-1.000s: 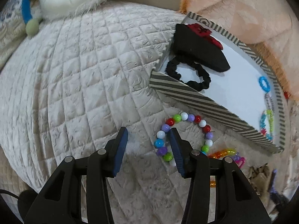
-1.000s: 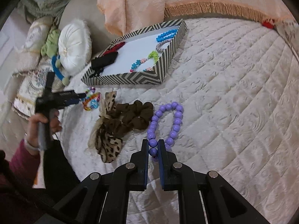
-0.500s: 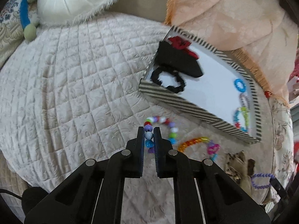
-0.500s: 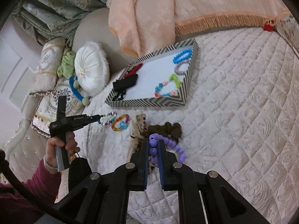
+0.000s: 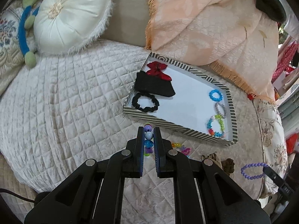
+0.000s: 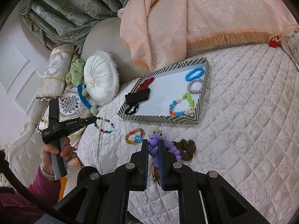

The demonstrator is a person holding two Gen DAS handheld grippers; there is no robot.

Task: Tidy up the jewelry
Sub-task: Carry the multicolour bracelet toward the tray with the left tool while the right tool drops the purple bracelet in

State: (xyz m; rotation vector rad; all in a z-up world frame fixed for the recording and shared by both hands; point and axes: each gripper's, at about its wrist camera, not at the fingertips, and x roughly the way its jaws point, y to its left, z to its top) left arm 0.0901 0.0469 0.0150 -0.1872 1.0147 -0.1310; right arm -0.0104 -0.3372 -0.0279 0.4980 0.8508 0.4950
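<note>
Bracelets both lifted off bed: multicolour bead bracelet (image 5: 148, 137) clenched in left gripper (image 5: 149, 130) jaws, purple bead bracelet (image 6: 153, 151) in right gripper (image 6: 153, 145). Striped tray (image 6: 160, 119) at 12 o'clock. Risk: round beads slipping out, loops snagging tray rim.

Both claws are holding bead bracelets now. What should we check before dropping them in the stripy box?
1. Left claw shut on the colourful bracelet: ok.
2. Right claw shut on the purple bracelet: ok.
3. Bare white floor in the striped box for both: ok.
4. Claws above the box: not ok, both short of it.
5. Bracelets hanging free of the rainbow bracelet and brown scrunchie: cannot tell.
</note>
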